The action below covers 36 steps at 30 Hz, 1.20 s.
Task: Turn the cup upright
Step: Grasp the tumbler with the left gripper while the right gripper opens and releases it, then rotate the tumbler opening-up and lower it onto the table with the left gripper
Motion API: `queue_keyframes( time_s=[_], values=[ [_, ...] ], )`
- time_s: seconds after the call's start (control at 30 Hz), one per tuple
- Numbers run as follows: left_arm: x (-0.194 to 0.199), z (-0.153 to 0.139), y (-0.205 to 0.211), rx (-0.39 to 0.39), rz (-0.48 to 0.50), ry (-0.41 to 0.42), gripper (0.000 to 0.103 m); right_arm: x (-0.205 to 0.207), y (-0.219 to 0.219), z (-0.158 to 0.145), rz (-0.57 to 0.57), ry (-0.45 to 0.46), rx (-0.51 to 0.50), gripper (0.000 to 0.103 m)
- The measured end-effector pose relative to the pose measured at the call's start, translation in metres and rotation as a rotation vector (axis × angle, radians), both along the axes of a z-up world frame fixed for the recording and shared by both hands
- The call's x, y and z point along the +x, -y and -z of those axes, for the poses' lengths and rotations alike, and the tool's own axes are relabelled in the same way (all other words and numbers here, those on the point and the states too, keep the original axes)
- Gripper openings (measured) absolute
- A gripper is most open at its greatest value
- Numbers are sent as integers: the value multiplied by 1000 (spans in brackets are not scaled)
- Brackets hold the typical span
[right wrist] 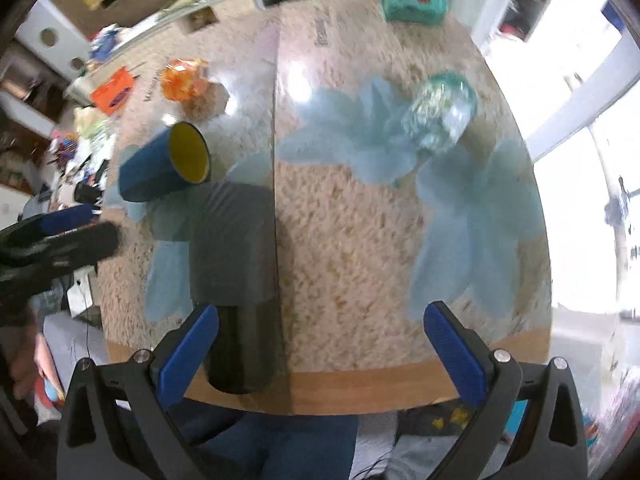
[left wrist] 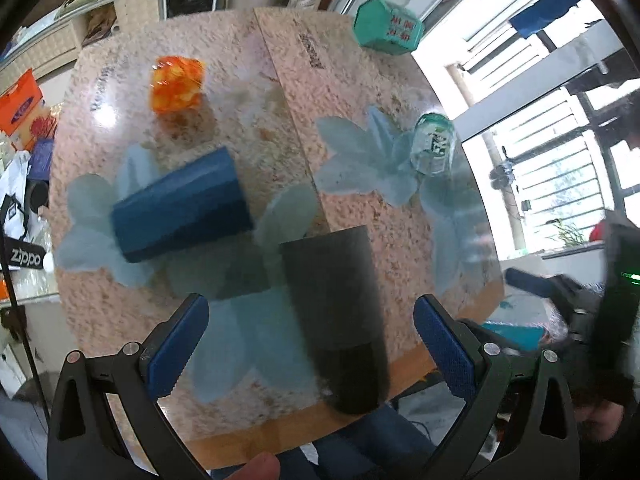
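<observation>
A blue cup (left wrist: 182,206) with a yellow inside lies on its side on the round glass-topped table (left wrist: 360,92). In the right wrist view the cup (right wrist: 160,170) lies at the left with its mouth turned to the right. My left gripper (left wrist: 312,344) is open and empty, above the table's near edge, to the near right of the cup. My right gripper (right wrist: 320,344) is open and empty over the near edge, well right of the cup. The left gripper also shows at the left edge of the right wrist view (right wrist: 60,236).
A dark cylinder (left wrist: 340,320) lies near the front edge, next to the cup. An orange wrapped object (left wrist: 176,84) sits at the back left, a green box (left wrist: 386,26) at the back, and a clear green-capped jar (left wrist: 434,144) lies at the right. Clutter lies beyond the left edge.
</observation>
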State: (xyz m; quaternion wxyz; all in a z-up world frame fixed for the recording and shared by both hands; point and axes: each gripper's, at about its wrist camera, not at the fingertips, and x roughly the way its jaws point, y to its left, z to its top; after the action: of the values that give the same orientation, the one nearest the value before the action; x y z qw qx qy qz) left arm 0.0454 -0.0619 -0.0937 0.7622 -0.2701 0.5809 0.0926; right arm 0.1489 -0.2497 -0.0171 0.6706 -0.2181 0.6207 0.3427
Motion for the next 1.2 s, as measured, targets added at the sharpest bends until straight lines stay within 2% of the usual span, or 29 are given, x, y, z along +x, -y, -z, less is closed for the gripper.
queue_keyframes(
  time_s=[0.07,0.2,0.3,0.4,0.57,0.8,0.87,0.97,1.2],
  values=[
    [11,11,10,11,-37,-44,103,13,10,-3,-22,6,10,103],
    [29,31,24,-10,-89,-108,103,30,14,9,-70,-1,-2,103],
    [42,47,31,21,-113,-154,103,43,23,22,-110,-19,-21,103],
    [47,62,32,53,-136,-199,103,54,32,27,-124,-41,-26,103],
    [50,86,22,57,-191,-263,103,68,40,37,-128,-75,-26,103],
    [56,104,17,22,-251,-268,103,78,42,46,-145,-100,-29,103],
    [59,107,18,32,-257,-269,99,82,42,48,-140,-102,-30,103],
    [60,106,17,28,-278,-256,86,87,41,50,-134,-105,-27,103],
    [58,108,13,37,-288,-246,85,88,37,53,-130,-114,-20,103]
  ],
)
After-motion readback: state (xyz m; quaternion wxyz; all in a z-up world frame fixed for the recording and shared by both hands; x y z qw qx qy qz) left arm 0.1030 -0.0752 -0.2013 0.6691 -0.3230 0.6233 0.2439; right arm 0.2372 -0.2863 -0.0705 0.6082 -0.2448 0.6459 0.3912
